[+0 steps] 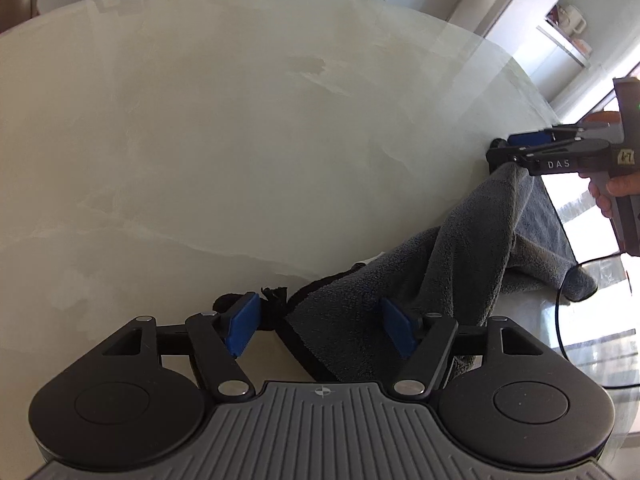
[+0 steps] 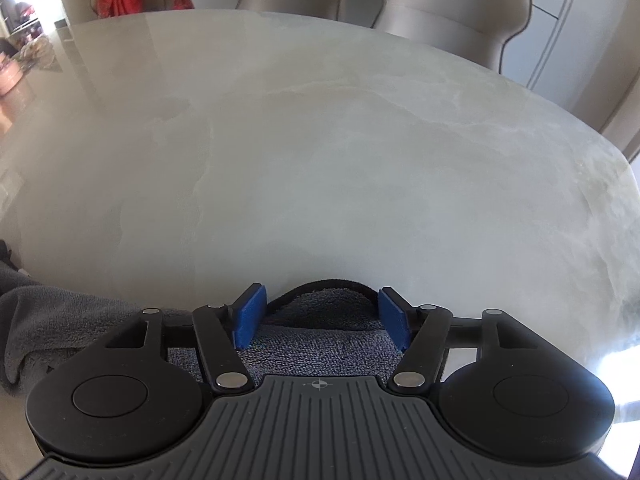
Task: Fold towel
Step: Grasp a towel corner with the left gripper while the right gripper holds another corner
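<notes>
A grey towel with a black hem lies rumpled on the pale marble table. My left gripper is open, its blue pads on either side of the towel's near corner. My right gripper is open too, and a hemmed towel edge sits between its blue pads. In the left wrist view the right gripper shows at the far right, with the towel rising in a ridge up to its fingers. More of the towel bunches at the left in the right wrist view.
Beige chairs stand along the far side of the table. A dark thin loop lies on the table at the right of the left wrist view. Cluttered shelves are at the far left.
</notes>
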`<state>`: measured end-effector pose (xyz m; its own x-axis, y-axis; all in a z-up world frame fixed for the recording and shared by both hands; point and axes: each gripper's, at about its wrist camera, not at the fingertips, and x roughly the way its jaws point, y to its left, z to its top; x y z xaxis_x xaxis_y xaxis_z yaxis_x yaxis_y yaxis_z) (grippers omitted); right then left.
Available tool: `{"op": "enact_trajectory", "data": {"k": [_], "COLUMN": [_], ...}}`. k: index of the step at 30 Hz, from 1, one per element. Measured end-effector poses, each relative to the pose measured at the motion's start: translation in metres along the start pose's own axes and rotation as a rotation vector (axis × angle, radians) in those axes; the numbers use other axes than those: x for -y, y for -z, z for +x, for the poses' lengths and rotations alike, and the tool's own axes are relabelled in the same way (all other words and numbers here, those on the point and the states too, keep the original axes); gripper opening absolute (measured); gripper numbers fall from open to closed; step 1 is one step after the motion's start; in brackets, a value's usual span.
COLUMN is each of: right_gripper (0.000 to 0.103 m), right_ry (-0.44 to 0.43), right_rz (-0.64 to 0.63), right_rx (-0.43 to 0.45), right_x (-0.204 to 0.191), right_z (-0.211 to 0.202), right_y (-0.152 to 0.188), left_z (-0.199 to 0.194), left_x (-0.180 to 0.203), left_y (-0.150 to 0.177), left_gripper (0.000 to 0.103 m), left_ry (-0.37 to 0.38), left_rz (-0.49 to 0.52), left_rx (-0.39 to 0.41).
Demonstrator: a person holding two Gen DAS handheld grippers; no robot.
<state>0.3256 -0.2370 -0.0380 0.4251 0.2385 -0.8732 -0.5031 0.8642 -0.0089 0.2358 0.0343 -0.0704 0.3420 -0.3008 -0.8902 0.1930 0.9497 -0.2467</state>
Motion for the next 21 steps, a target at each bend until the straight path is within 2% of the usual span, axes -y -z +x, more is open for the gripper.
{"op": "enact_trajectory", "data": {"k": [2, 3, 5, 8, 10, 18, 21], "right_gripper": [0.015, 0.012, 0.01, 0.009, 0.009, 0.009, 0.009], "right_ry": [-0.033, -0.054, -0.079, -0.101, -0.117, -0.114, -0.11], "right_rz": [-0.021, -0.025, -0.041, 0.01, 0.061, 0.267, 0.298], "right_rx": [0.013, 0.017, 0.036, 0.096, 0.142, 0.398, 0.462], "right_x": [-0.003, -0.005, -0.01, -0.011, -0.01, -0.001, 0.003], "right_z": [-0.004, -0.007, -0.015, -0.035, -0.051, -0.154, -0.171], "right_y": [0.003, 0.005, 0.011, 0.025, 0.033, 0.075, 0.079], "left_z": [0.006, 0.009, 0.006, -0.004, -0.012, -0.064, -0.084], "left_x": [0.009, 0.013, 0.015, 0.017, 0.017, 0.021, 0.027], "left_y": [0.0, 0.001, 0.002, 0.003, 0.004, 0.019, 0.025], "left_gripper": [0.035, 0.029, 0.017, 0.013, 0.012, 0.012, 0.012], "left_ry": [0.004, 0.015, 0.025, 0.023, 0.035, 0.04, 0.041], "left_rz": [0.039, 0.05, 0.046, 0.049, 0.04, 0.065, 0.082], "left_rx": [0.01, 0.016, 0.029, 0.068, 0.091, 0.216, 0.256]}}
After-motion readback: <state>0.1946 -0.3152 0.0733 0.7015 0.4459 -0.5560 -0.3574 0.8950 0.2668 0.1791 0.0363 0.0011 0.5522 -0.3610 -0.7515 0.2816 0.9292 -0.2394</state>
